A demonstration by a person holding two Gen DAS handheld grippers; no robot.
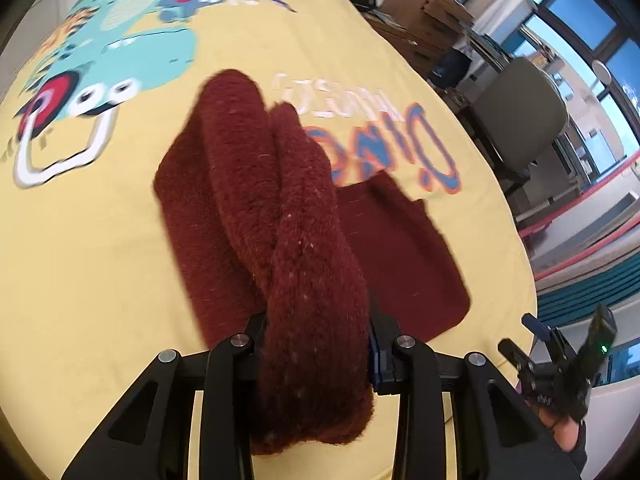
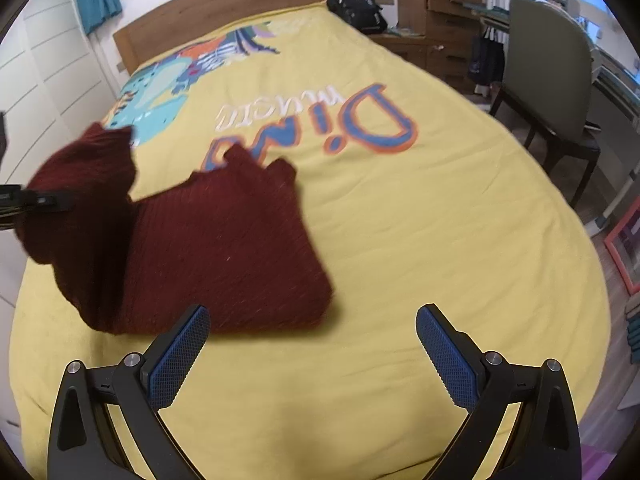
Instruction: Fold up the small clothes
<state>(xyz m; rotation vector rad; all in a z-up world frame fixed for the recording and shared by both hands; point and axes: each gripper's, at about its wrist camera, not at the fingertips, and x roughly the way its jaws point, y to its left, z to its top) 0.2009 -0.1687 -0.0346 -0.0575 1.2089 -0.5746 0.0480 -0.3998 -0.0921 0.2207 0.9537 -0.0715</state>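
A dark red knitted sweater (image 2: pixel 224 248) lies partly folded on the yellow bedspread (image 2: pixel 400 220). My left gripper (image 1: pixel 316 340) is shut on a thick bunch of that sweater (image 1: pixel 304 240), which hangs lifted from its jaws while the rest lies flat behind. In the right wrist view the left gripper (image 2: pixel 24 200) shows at the left edge with the raised cloth. My right gripper (image 2: pixel 312 344) stands open above bare bedspread, just in front of the sweater's near edge, nothing between its blue pads (image 2: pixel 180 356). The right gripper (image 1: pixel 560 364) also appears at the lower right of the left wrist view.
The bedspread carries a dinosaur print (image 1: pixel 120 40) and lettering (image 2: pixel 352 120). A wooden headboard (image 2: pixel 224 4) and black backpack (image 2: pixel 356 4) are at the far end. A grey chair (image 2: pixel 552 80) and wooden drawers (image 2: pixel 436 12) stand right of the bed.
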